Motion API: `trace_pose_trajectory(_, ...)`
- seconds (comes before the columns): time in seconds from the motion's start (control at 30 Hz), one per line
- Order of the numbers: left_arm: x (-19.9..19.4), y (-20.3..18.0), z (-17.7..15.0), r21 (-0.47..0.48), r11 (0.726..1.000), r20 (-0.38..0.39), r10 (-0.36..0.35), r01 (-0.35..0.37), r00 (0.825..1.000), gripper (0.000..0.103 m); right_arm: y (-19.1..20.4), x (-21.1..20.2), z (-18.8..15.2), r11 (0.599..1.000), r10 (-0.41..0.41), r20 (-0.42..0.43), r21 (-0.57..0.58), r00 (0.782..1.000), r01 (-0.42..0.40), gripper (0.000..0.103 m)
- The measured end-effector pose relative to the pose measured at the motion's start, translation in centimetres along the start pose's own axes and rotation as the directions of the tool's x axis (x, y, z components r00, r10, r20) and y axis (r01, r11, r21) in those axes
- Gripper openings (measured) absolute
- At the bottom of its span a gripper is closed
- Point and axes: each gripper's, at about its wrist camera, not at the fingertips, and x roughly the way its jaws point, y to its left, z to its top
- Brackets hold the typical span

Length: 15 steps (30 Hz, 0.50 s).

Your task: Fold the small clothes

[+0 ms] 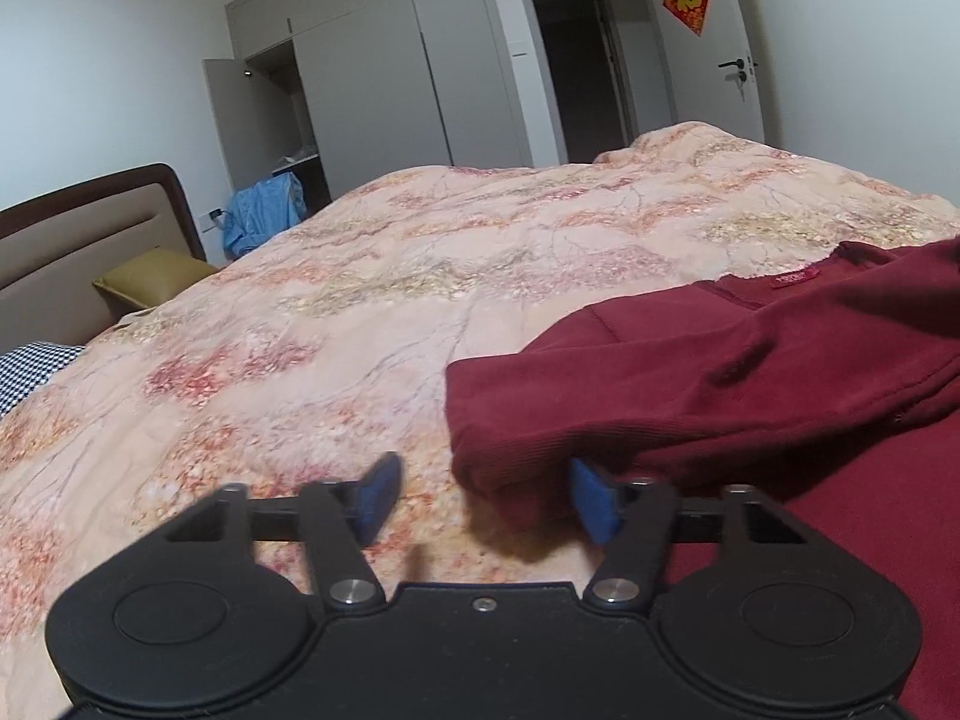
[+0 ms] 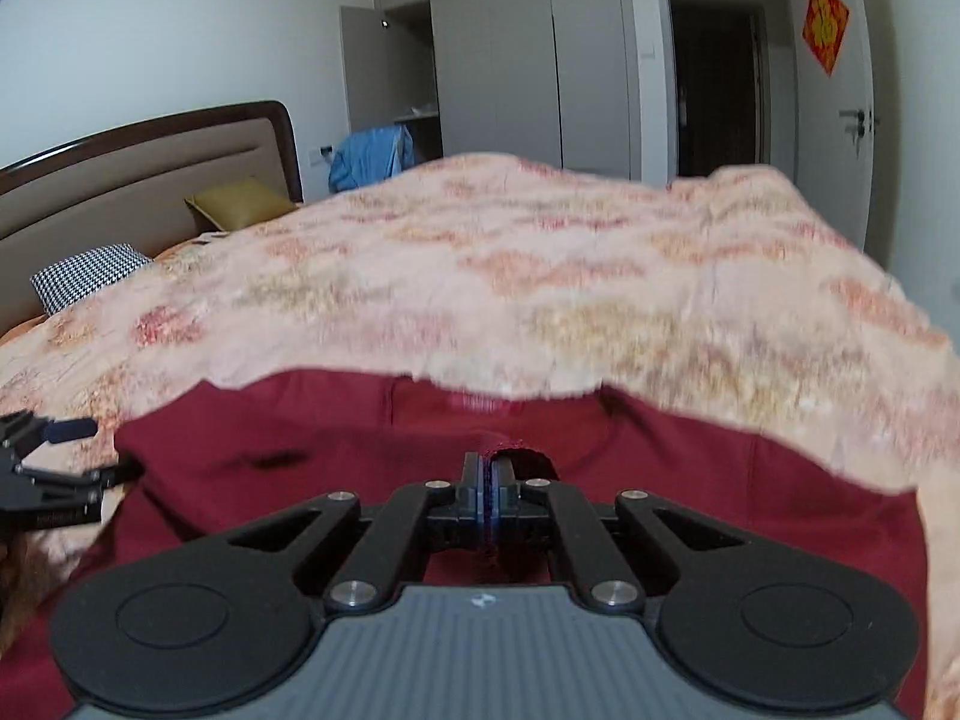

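In the left wrist view, the left gripper (image 1: 483,495) sits at six o'clock with its blue pads (image 1: 379,495) spread apart. The folded sleeve edge of the maroon garment (image 1: 750,372) lies between them, against the right-hand pad only; the other pad stands clear over the floral quilt (image 1: 360,276), so nothing is clamped here. The garment spreads from four o'clock up toward three o'clock, its red neck label (image 1: 795,279) facing up, probably laid flat on the bed so the sleeve can be turned inward.

In the right wrist view, the right gripper (image 2: 487,498) is clenched at centre, its pads pinching a raised ridge of the maroon cloth. The pinch looks meant to carry that part of the garment over for a fold.

This view alone shows the left gripper from outside, at nine o'clock beside the garment's edge, and the houndstooth pillow (image 2: 90,273) in full. The left view alone shows the sleeve's thick doubled edge.
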Motion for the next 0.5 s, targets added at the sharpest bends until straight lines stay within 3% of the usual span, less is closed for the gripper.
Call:
trace_pose_trajectory(0.1, 0.1, 0.5, 0.1, -0.04, 0.999, -0.018, -0.024, 0.024, 1.0, 0.029, 0.6, 0.3, -0.6, 1.0, 0.027, -0.019, -0.004, 0.999, -0.027, 0.003)
trace_pose_trajectory(0.17, -0.2, 1.3, 0.3, -0.117, 0.992, -0.018, -0.04, 0.038, 0.999, 0.019, 1.0, 0.1, -0.8, 0.999, 0.028, -0.019, -0.024, 0.999, -0.029, 0.003)
trace_pose_trajectory(0.37, 0.7, 3.7, -0.9, -0.336, 0.94, -0.083, -0.096, 0.063, 0.992, 0.017, 1.2, 0.0, -1.0, 0.999, 0.053, -0.041, -0.007, 0.998, -0.053, 0.004)
trace_pose_trajectory(0.5, 0.4, 4.1, -1.4, -0.369, 0.925, -0.088, -0.13, 0.089, 0.988, 0.022, 0.3, 1.0, -2.4, 1.0, 0.024, -0.089, 0.011, 0.996, -0.023, 0.011)
